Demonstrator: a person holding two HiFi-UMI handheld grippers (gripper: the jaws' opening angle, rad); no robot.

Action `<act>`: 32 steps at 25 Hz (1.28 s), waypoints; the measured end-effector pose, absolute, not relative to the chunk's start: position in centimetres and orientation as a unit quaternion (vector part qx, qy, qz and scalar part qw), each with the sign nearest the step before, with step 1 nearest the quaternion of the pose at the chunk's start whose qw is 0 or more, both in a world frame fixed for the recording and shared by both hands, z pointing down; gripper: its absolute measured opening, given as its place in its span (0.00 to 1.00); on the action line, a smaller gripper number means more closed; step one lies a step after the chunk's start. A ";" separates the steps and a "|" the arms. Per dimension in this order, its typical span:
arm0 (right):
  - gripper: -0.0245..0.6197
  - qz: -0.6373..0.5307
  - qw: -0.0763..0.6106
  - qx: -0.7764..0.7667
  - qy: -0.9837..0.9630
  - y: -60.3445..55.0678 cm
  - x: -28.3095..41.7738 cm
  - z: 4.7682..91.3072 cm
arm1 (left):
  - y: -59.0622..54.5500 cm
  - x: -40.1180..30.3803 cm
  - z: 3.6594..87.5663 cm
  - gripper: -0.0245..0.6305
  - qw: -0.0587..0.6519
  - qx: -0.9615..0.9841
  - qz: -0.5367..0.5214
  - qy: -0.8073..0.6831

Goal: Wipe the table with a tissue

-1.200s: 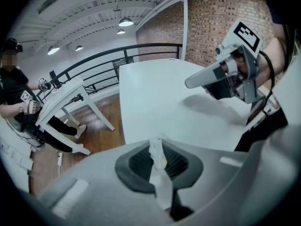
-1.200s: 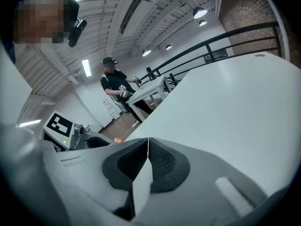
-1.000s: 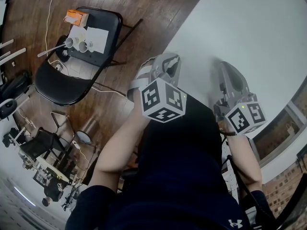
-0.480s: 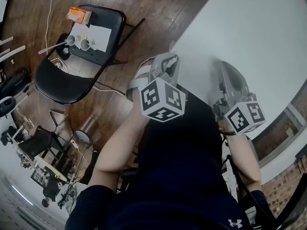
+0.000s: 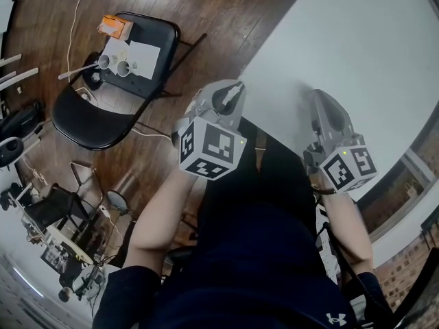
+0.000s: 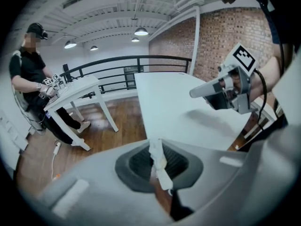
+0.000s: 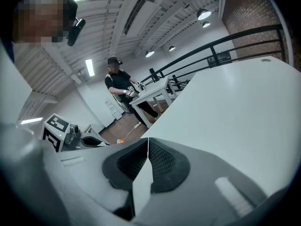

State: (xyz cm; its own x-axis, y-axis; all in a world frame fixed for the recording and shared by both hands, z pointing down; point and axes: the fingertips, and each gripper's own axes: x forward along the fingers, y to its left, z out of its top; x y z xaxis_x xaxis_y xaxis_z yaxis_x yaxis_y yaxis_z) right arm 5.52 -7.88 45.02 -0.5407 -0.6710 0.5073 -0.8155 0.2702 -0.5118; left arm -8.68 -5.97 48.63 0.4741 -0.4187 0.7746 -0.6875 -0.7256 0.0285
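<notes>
The white table (image 5: 357, 53) fills the upper right of the head view. My left gripper (image 5: 238, 88) hangs at the table's near left edge, over the wooden floor. In the left gripper view its jaws (image 6: 157, 142) are shut on a thin twisted scrap of white tissue (image 6: 160, 168) that pokes out between the pads. My right gripper (image 5: 317, 96) is over the table's near edge, jaws (image 7: 148, 139) shut with nothing seen between them. The left gripper view shows the right gripper (image 6: 221, 88) above the tabletop (image 6: 174, 107).
A black folding chair (image 5: 103, 115) stands on the wood floor to the left, holding paper, two cups (image 5: 113, 64) and an orange box (image 5: 113, 25). Another person (image 6: 28, 65) stands at a second white table (image 6: 75, 91) by a railing. A brick wall lies beyond.
My left gripper has shifted left and a little toward me, off the table's edge, and its marker cube has turned. The right gripper has stayed where it was.
</notes>
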 end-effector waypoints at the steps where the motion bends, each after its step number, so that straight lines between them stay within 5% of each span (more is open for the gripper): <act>1: 0.06 0.376 0.092 0.469 -0.794 -8.0 5.6 44.6 | -5.9 -9.1 48.1 0.07 0.176 0.840 0.387 -0.338; 9: 0.06 0.348 0.092 0.451 -0.817 -7.7 5.4 41.0 | -3.7 -12.3 43.6 0.07 0.237 0.822 0.324 -0.404; 32: 0.06 0.206 0.029 0.417 -0.885 -3.6 7.1 28.3 | 1.7 -9.5 32.0 0.07 0.249 0.841 0.155 -0.455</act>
